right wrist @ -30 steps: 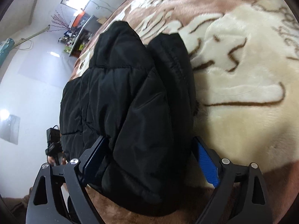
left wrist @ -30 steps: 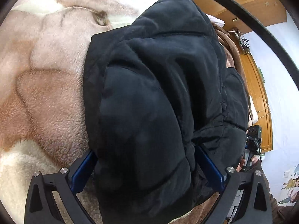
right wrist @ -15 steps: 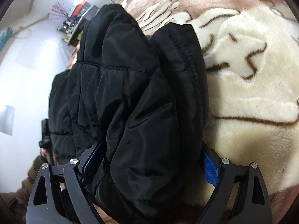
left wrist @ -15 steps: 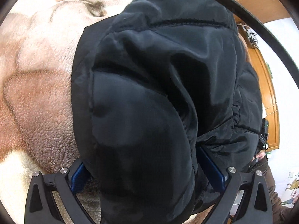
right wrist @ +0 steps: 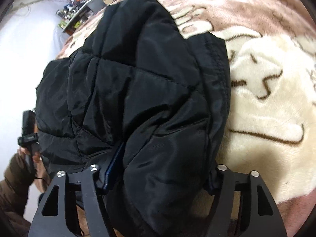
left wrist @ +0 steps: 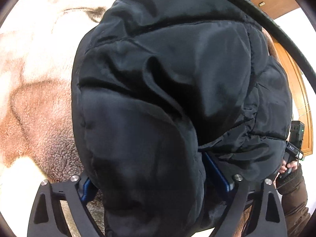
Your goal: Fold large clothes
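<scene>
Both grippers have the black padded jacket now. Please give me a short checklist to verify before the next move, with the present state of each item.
1. Left gripper closed on the black jacket: ok, thick fabric fills the jaws.
2. Right gripper closed on the jacket: ok.
3. Grip depth: cannot tell, the fingertips are buried in fabric.
4. Blanket not pinched with the jacket: cannot tell.
5. Landing area on the blanket beside the jacket: ok, bare in both views.
6. Edges aligned between the grippers: cannot tell, the bundle hides them.

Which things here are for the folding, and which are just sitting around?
For the folding:
black jacket
left gripper
right gripper
blanket underneath

Just there:
cluttered shelf
wooden door
</scene>
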The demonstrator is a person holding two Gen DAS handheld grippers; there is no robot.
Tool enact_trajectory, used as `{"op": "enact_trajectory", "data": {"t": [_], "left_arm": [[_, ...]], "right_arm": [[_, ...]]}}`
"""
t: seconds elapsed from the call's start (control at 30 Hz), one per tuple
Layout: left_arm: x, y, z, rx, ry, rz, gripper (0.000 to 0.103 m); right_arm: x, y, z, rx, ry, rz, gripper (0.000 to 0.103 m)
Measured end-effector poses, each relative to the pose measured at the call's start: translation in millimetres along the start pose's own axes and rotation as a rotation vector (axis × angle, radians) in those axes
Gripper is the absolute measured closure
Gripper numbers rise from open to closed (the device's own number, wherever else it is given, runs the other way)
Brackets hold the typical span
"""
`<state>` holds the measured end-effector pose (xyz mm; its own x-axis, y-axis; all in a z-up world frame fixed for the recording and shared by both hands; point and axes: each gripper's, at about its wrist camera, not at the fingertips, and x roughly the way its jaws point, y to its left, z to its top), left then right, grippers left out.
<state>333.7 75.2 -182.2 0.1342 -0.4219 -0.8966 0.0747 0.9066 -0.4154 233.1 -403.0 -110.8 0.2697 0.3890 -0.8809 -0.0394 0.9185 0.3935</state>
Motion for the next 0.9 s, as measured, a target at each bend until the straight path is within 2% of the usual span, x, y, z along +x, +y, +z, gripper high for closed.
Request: {"op": "enact_trajectory", "data": {"t": [0.3, 0.47, 0.6, 0.77, 0.83, 0.9], "left_arm": [[-4, -48, -10, 0.044, -0.077, 0.099, 0.031], [-9, -78, -18, 0.062, -0.093, 0.162, 0.032], [-11, -93, -17, 0.031, -0.091, 0.154, 0.024], [-11, -97, -17, -0.052, -0.072, 0.09, 0.024], [-16, -111, -20, -0.019, -0.091, 0.11, 0.032], [-23, -122, -24, -0.004, -0.118, 0.125, 0.046]], "right_arm": [[2, 46, -7, -0.079, -0.055, -0.17, 0.051], [3, 63, -13, -0.096, -0.08, -0.217, 0.054], [2, 57, -14, -0.075, -0.09, -0.219, 0.053], [-4, 37, -20, -0.051, -0.104, -0.218, 0.052], [-8, 37, -23, -0.063, -0.116, -0.237, 0.056], [-12, 42, -29, -0.081, -0.13, -0.257, 0.06]]}}
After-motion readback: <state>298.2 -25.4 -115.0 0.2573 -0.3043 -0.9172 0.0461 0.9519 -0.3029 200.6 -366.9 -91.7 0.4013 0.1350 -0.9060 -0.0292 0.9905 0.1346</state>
